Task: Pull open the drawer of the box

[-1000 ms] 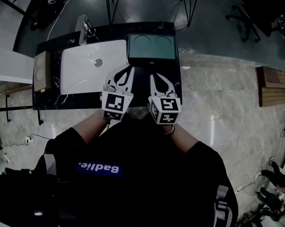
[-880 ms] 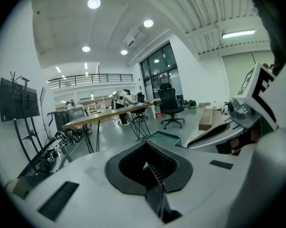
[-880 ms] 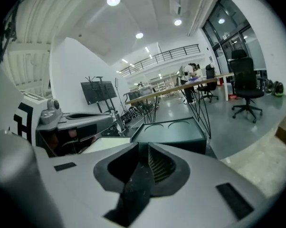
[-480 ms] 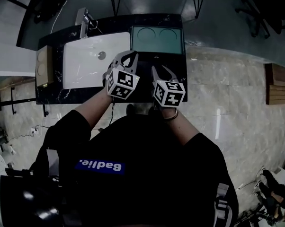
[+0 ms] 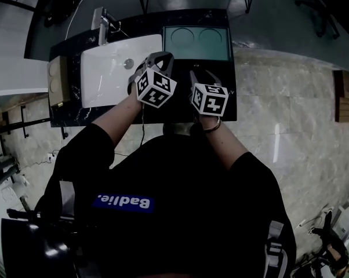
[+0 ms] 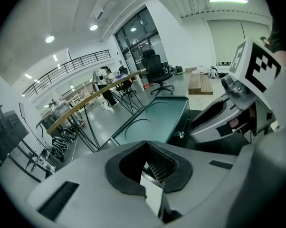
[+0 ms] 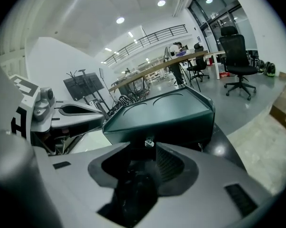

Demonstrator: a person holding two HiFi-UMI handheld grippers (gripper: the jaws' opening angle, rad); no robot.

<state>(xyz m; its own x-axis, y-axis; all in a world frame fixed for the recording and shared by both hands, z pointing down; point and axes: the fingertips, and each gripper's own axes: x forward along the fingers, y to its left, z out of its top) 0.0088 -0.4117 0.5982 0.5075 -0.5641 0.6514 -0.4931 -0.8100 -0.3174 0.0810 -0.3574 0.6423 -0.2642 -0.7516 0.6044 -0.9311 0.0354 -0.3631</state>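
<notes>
right gripper view: the right tool, spread after just opening, has the box's drawer knob in the gap at its tips, while the left tool is pressed together, empty.

lab-office: swivel chair, long desk

the bare left forearm and bare right forearm reach forward side by side out of black short sleeves. the grey two-jaw left gripper, topped by a black-and-white marker cube, tilts downward, jaws tip to tip with nothing in them. the matching grey two-jaw right gripper also points down; its jaws have just been opening and stand apart, pads pressing on nothing.
</notes>
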